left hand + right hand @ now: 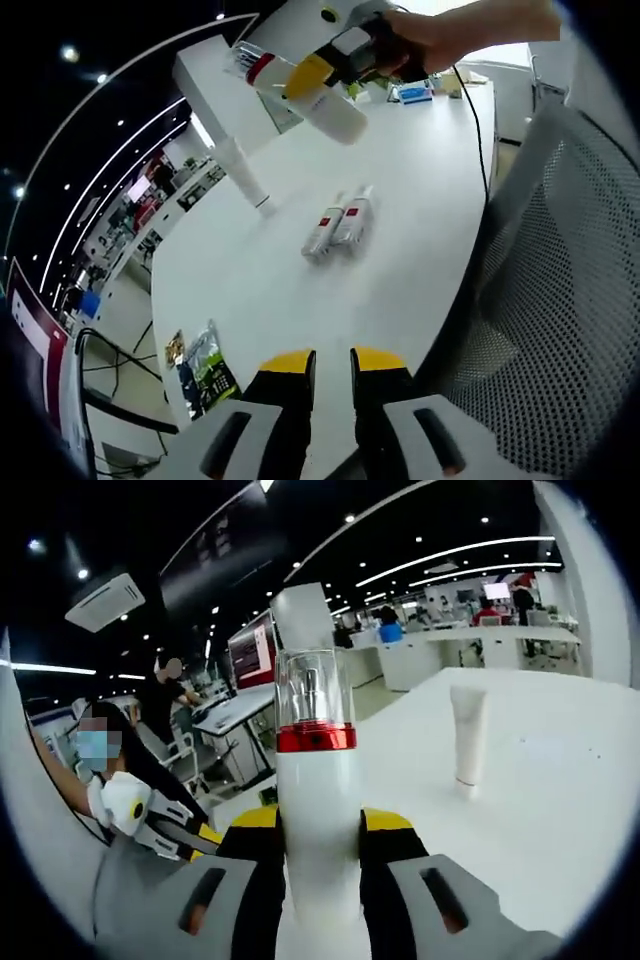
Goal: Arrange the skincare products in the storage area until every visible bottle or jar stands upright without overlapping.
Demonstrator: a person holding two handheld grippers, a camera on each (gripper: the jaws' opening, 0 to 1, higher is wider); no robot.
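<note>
Right hand-held gripper (320,830) squeezed a tall white bottle with a red ring and clear cap (318,780); tipped, it could slip. Left hand-held gripper (332,362) was open, near two small white bottles (338,225) lying ahead on the white worktop (400,290).

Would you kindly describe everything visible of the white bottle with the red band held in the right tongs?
The white bottle looks like smooth glossy plastic, with a metallic red band and a clear cap showing a pump inside. The right tongs clamp its body between yellow-tipped jaws. In the left gripper view it hangs tilted above the white table, touching nothing else.
</note>
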